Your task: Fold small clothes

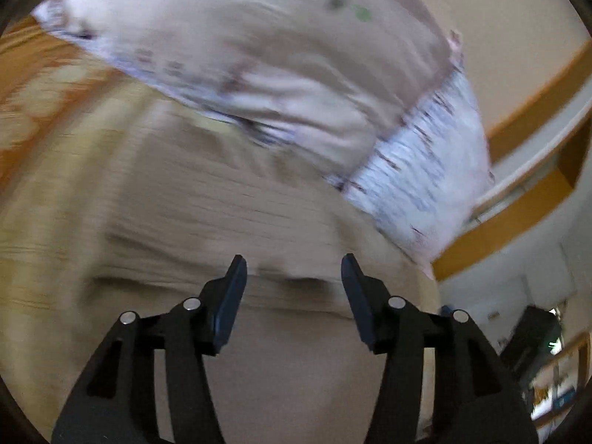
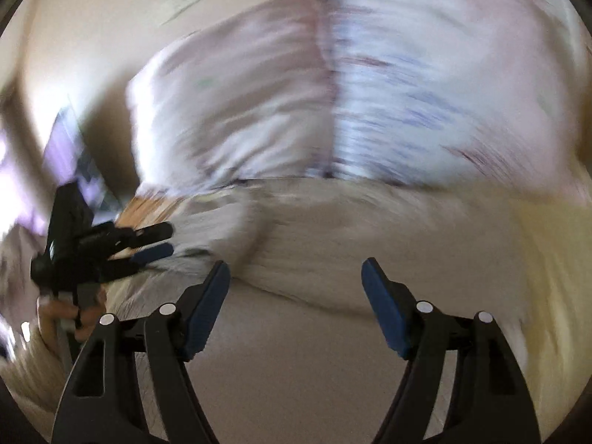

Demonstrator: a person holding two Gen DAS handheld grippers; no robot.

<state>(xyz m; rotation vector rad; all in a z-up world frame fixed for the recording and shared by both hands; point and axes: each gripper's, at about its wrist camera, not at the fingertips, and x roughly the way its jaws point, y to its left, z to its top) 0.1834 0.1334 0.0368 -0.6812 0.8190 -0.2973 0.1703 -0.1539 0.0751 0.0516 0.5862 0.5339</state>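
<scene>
Blurring smears both views, so cloth edges and folds are hard to make out. Left gripper (image 1: 294, 270) jaws stand apart, nothing between them; right gripper (image 2: 296, 277) jaws wider apart, also empty. Beige garment (image 1: 207, 207) lies on the bed just beyond both sets of tips. Pillows (image 1: 259, 55) sit behind it (cut off at top). Only the right view shows the left gripper from outside, with a hand (image 2: 70, 318) beneath it.
</scene>
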